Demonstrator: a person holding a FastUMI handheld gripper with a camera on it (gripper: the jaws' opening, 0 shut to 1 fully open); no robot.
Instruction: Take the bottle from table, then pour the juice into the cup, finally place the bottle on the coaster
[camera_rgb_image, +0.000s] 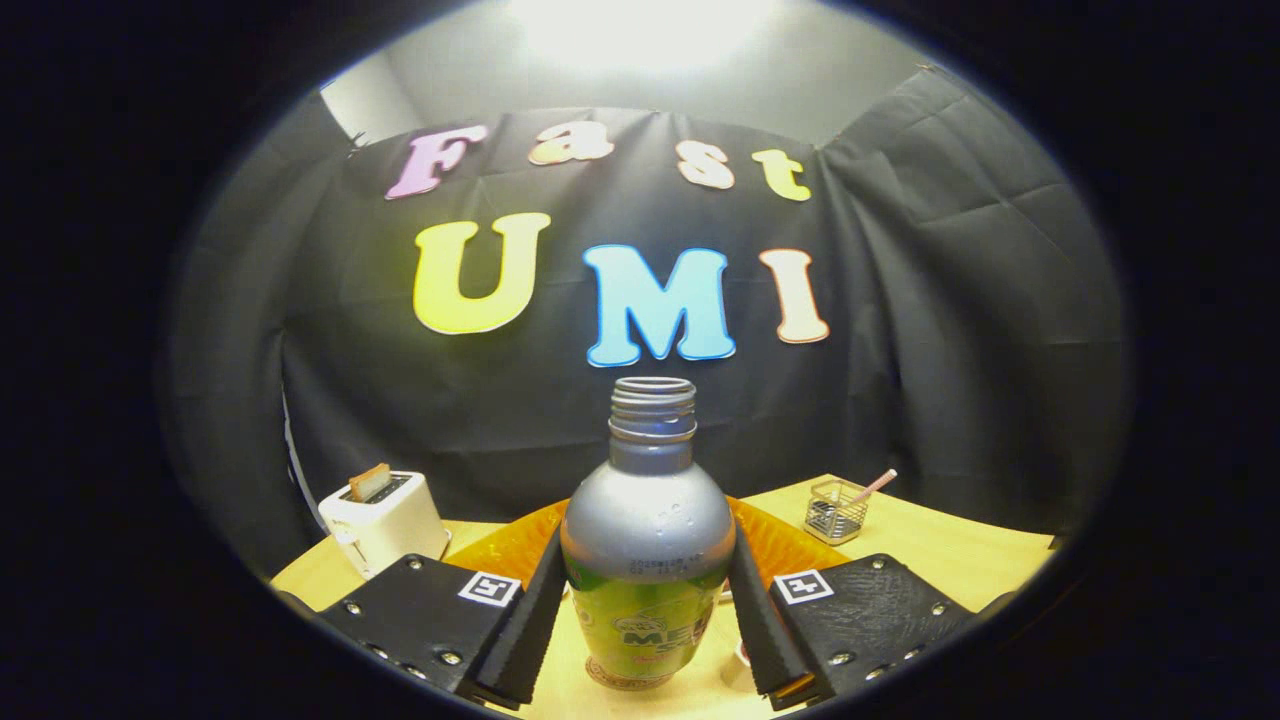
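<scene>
My hand-held gripper (648, 610) is clamped on the bottle (648, 540), one finger pressed against each flank of its lower body, and the bottle stands upright between them with its cap off and the threaded neck open at the top. The bottle's upper half is plain silver metal; below it runs a green label. Its base sits at or just above the pale wooden table (950, 550); I cannot tell whether it touches. Directly behind the bottle an orange ribbed mat (510, 545) spreads out to either side of it. Behind the bottle and off to its left stands a white toaster (385, 520) with a slice of toast (369, 481) poking from its slot. Behind the bottle on its right sits a small clear square holder (835, 510) with a thin pink stick (872, 487) leaning out of it.
</scene>
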